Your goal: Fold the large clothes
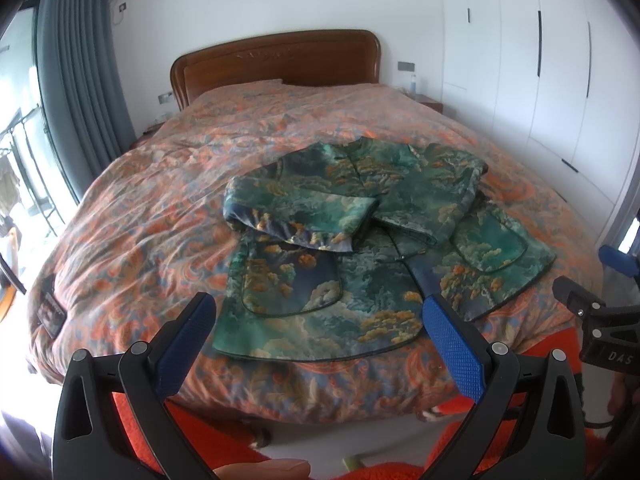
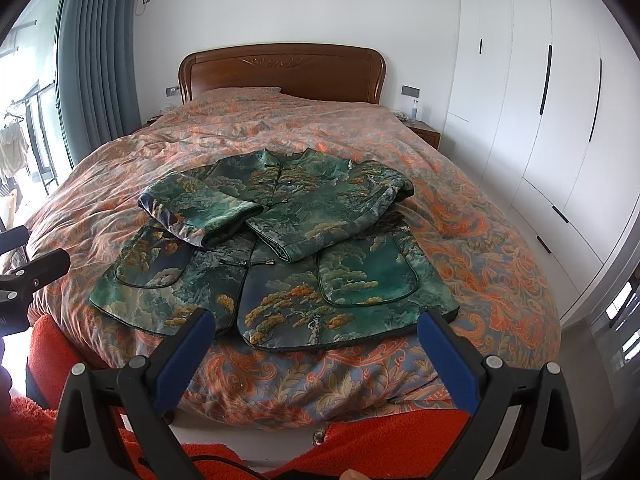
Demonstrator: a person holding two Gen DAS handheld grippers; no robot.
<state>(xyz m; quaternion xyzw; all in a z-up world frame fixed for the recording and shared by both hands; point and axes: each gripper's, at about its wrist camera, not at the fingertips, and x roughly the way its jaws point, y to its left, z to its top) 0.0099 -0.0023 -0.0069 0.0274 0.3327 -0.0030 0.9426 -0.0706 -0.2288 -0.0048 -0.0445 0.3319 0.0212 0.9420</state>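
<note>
Jacket (image 1: pixel 360 240) in green brocade with gold trees is laid flat on the near half of the bed (image 1: pixel 160 184), front up, both sleeves folded across the chest so that their cuffs nearly meet at the middle. Its hem is seen just beyond the tips of both grippers. The left gripper (image 1: pixel 320 312) is held with its blue pads spread wide and nothing between them; the right gripper (image 2: pixel 318 330) is likewise held wide apart and empty, above the foot of the bed. A fingertip (image 1: pixel 264 470) at the bottom edge and a black part of the other tool at the right edge are shown only by the left wrist view — while in the right wrist view the jacket's right patch pocket (image 2: pixel 368 276) and the frog fastenings up to the collar are presented more squarely. The bed is covered by an orange and blue paisley quilt (image 2: pixel 480 220), with an orange fleece layer (image 2: pixel 380 436) exposed below it at the foot. A carved wooden headboard (image 2: pixel 282 72) is set against a white wall, a grey curtain (image 2: pixel 96 52) hangs at the left beside a bright window, and white wardrobe doors (image 2: pixel 532 92) fill the right side.
</note>
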